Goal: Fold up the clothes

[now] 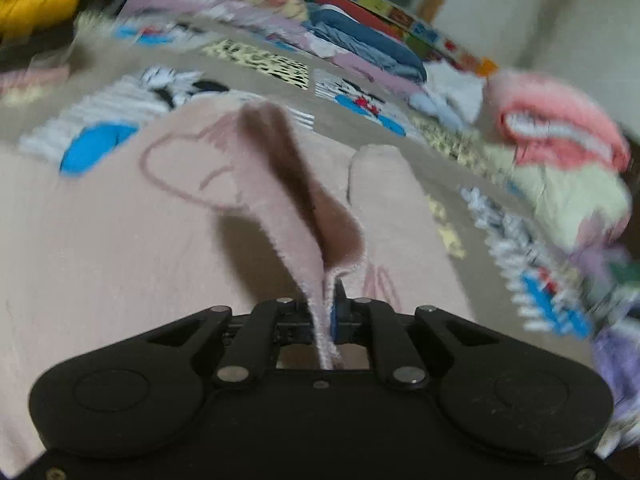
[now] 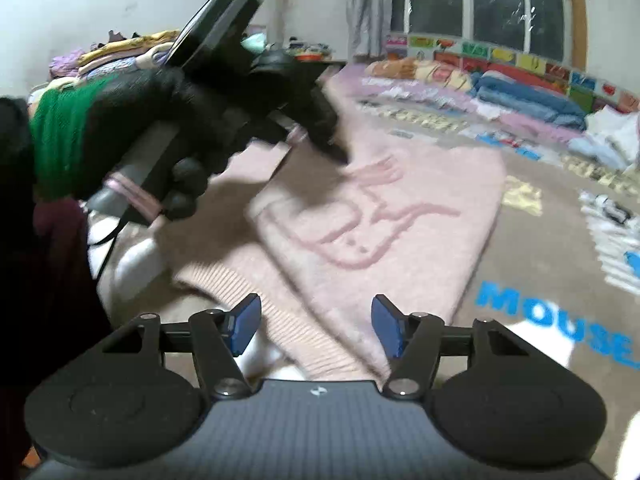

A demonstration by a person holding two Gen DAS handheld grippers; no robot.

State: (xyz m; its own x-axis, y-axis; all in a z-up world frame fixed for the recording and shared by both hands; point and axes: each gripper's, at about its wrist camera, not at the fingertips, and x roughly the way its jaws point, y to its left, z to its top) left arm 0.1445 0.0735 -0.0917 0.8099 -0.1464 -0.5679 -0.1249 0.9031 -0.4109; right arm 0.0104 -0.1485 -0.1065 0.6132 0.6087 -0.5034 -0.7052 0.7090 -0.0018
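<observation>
Pink knit sweater (image 1: 100,240) spread flat on a beige cartoon-print rug (image 1: 248,76), a darker pink outline figure stitched across its front, ribbed hem nearest the right wrist camera. Left claw (image 1: 326,304) pressed together on a raised fold of the sweater's edge, fabric pulled up into a narrow ridge running away from the blue pads, a dark shadow on the cloth beside it. From the right wrist view, the same left claw (image 2: 316,136) seen from outside, gripped by a black-gloved hand (image 2: 160,120) with a green cuff, its tip down on the sweater (image 2: 384,248) near the stitched outline; motion blur over glove and tool. Right claw (image 2: 316,328) spread wide, blue pads (image 2: 244,324) well apart, hovering just above the ribbed hem and gripping nothing. Blue "MOUSE" lettering (image 2: 560,320) on the rug just right of the sweater. Heap of folded garments, coral pink over pale yellow (image 1: 560,160), to the right on the rug. Blue and pink bedding (image 2: 528,100) piled along the far edge below a colourful patterned border (image 2: 500,58) and a dark window (image 2: 480,0). Stack of folded clothes (image 2: 120,56) at far left against the white wall.
</observation>
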